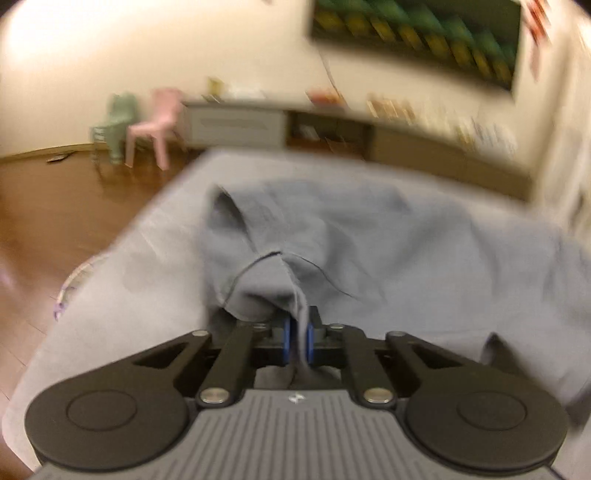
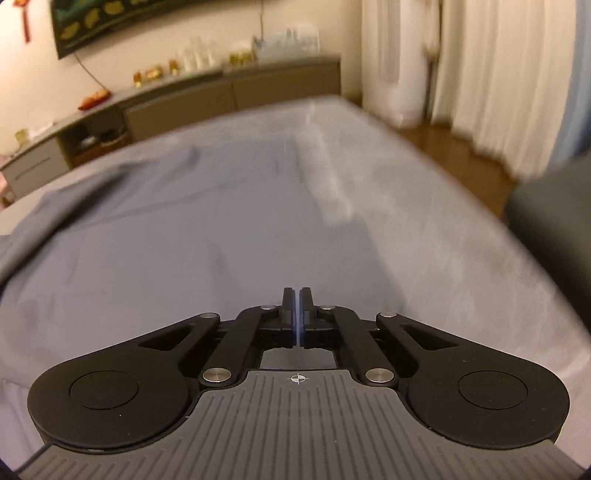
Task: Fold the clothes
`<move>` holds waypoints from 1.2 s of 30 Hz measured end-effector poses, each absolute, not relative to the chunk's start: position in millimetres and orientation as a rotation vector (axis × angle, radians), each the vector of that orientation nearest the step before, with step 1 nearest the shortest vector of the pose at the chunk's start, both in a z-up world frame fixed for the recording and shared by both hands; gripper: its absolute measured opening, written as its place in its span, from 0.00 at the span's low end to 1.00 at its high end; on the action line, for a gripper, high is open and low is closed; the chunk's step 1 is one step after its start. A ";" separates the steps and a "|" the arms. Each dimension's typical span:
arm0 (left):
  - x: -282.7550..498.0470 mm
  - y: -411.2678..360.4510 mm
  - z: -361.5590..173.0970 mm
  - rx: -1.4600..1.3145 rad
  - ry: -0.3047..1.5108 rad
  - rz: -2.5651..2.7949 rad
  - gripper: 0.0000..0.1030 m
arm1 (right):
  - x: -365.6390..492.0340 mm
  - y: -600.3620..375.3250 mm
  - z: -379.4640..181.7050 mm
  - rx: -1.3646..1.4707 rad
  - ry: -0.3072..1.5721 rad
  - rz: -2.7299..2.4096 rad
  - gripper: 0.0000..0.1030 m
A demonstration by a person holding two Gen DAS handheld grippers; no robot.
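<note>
The grey-blue garment [image 1: 332, 236] lies spread on a pale grey bed [image 1: 122, 280], rumpled and soft, with a dark stitched hem curving through its near part and an open tube of cloth — a sleeve or a leg, the blur makes it hard to tell which — standing up at its far left corner; a fold of its near edge is drawn up and pinched between the blue pads of the left gripper [image 1: 298, 338], whose fingers are nearly together with the cloth between them. To the left of the bed the brown wooden floor [image 1: 55, 206] shows, and beyond it a green chair [image 1: 114, 122] stands just beside a pink chair [image 1: 155, 122] against the cream wall; a low grey cabinet [image 1: 236, 123] runs along behind the bed's far end, cluttered with small things, under a dark picture [image 1: 413, 33] in green and yellow.

In the right wrist view the garment [image 2: 166, 229] covers the left and middle of the bed [image 2: 424, 236] — smoother here, with shallow creases; the right gripper [image 2: 297, 314] has its fingers pressed together with no cloth seen between them, low over the fabric; white curtains [image 2: 491, 70] hang at the far right.
</note>
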State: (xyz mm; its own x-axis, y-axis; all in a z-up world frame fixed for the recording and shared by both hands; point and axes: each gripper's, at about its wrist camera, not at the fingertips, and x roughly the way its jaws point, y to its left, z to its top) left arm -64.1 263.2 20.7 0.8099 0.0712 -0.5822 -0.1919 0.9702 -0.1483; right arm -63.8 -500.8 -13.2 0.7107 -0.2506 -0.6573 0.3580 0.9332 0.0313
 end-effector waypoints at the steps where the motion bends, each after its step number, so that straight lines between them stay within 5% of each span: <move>1: -66.6 274.0 24.9 -0.241 0.592 0.173 0.08 | -66.5 -501.5 -6.5 0.137 0.676 -0.376 0.00; 6: -69.3 299.4 25.9 -0.294 0.596 0.292 0.09 | -75.4 -524.8 -8.5 0.160 0.688 -0.492 0.00; 7: -69.2 300.1 24.5 -0.309 0.607 0.280 0.18 | -76.6 -525.5 -10.6 0.182 0.698 -0.479 0.00; 10: -71.1 297.7 24.6 -0.353 0.624 0.251 0.40 | -84.9 -519.1 -8.9 0.274 0.696 -0.411 0.16; 13: -85.9 298.1 32.6 -0.426 0.594 0.241 0.56 | -108.9 -511.7 -1.3 0.441 0.653 -0.279 0.59; 15: -91.9 298.0 36.8 -0.488 0.578 0.202 0.62 | -134.8 -505.1 1.9 0.546 0.623 -0.214 0.65; 18: -100.8 297.9 43.1 -0.580 0.554 0.142 0.83 | -176.0 -504.0 -2.8 0.718 0.578 -0.162 0.82; 25: -80.4 289.3 18.6 -0.718 0.683 0.066 0.85 | -228.8 -501.2 -46.8 1.002 0.642 -0.134 0.83; 36: -49.9 291.8 -27.5 -0.796 0.775 0.193 0.88 | -198.0 -479.2 -62.3 0.906 0.669 -0.134 0.88</move>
